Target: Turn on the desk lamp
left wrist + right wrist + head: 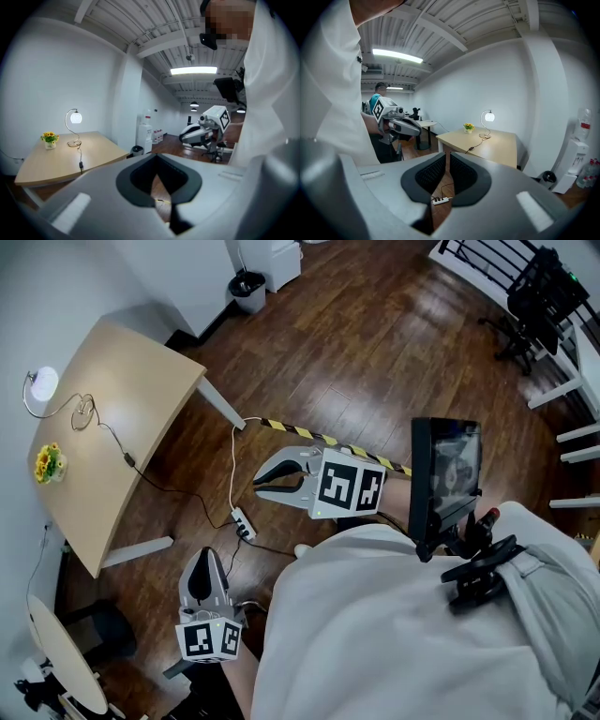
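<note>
Close under the camera was the person's white top [394, 634], with a tool in each hand held out over the wood floor [375, 343]. The left tool [204, 557] had its jaws together with nothing in them. The right tool [262, 479] had its jaws a little apart, and it held nothing too.

The desk lamp [44, 385] stood at the far corner of the table [131, 399], near the wall. Its round ball was glowing bright. So the job looked done: the lamp was on, and nothing seemed left to do. Both tools were well apart from the table.

A small pot of yellow flowers [49, 465] sat near the lamp. The lamp's cord [108, 435] ran across the table top with a little switch [128, 460] on it. Then it dropped to a white plug strip [244, 523] on the floor. A line of yellow and black tape [328, 440] lay on the floor by the right tool. The way to the table looked open, but feet could catch on the cord and plug strip.
</note>
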Tool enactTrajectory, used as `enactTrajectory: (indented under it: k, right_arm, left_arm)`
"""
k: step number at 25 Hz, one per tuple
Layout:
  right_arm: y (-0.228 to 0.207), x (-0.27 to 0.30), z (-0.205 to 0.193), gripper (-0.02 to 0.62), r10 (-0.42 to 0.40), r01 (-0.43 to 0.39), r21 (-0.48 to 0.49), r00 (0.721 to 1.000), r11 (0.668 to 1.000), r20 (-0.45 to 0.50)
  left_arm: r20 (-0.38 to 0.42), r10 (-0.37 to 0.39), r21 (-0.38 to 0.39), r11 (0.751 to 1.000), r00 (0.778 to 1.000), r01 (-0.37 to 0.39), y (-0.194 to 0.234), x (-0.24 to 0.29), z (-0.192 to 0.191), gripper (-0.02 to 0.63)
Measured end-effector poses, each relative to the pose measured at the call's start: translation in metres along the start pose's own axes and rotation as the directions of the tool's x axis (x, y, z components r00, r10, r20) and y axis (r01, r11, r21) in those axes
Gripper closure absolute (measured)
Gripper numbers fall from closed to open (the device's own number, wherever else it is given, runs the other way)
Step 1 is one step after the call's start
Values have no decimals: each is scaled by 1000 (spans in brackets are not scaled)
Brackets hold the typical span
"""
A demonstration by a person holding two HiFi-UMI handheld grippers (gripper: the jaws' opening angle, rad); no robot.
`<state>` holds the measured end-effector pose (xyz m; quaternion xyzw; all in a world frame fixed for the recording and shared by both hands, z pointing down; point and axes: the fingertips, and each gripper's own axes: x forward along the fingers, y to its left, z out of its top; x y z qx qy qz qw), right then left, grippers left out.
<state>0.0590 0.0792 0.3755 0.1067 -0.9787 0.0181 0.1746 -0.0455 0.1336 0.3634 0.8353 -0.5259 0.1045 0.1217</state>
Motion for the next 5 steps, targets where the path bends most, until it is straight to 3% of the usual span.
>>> enactTrajectory:
  k: [5]
  right_arm:
    - [13, 5, 0, 566, 10, -10, -7, 1000, 1000, 2]
  left_arm:
    - [8, 8, 2, 1000, 1000, -8, 0, -11, -3, 584]
